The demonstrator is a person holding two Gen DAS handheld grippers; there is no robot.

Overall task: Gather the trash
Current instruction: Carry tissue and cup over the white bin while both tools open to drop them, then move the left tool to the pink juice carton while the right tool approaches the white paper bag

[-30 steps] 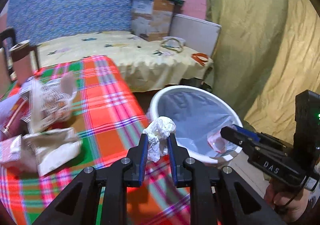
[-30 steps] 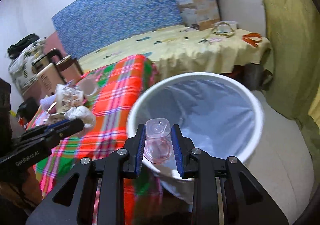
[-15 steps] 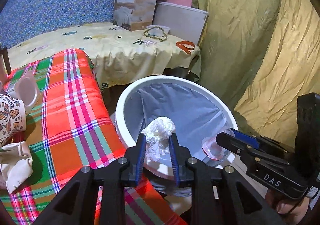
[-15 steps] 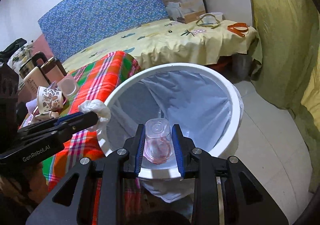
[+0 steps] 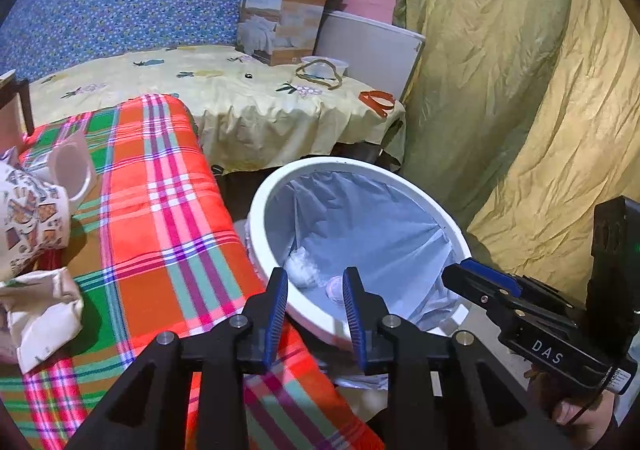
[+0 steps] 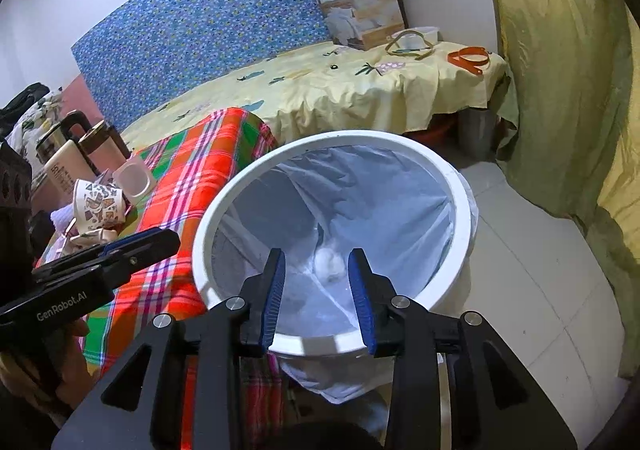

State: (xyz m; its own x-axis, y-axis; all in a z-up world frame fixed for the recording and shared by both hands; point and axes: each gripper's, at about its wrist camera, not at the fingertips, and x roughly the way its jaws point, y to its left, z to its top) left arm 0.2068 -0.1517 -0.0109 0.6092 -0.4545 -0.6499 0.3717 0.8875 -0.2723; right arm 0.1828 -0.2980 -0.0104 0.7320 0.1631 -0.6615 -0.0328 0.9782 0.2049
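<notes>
Both grippers empty over the bin; more trash waits on the bench.

Crumpled tissue (image 5: 302,273) and clear plastic cup (image 5: 335,287) lie at the bottom of the white bin (image 6: 464,210), on its pale liner (image 6: 380,202). Left gripper (image 5: 315,304) hangs over the near rim, jaws parted wide, nothing between them. Right gripper (image 6: 316,290) likewise over the rim, jaws wide apart and empty. Uncollected: patterned paper cup (image 6: 98,206), clear tub (image 6: 134,176) and crumpled wrapper (image 5: 40,306) on the plaid-covered bench (image 5: 168,210), just beside the bin. Risks, as judged: the bin stands hard against the bench edge, so a swing back could clip the rim and tip it or drag the liner down; thin cups may crush or slip if pinched off-centre; the two grippers are near each other and could collide.
</notes>
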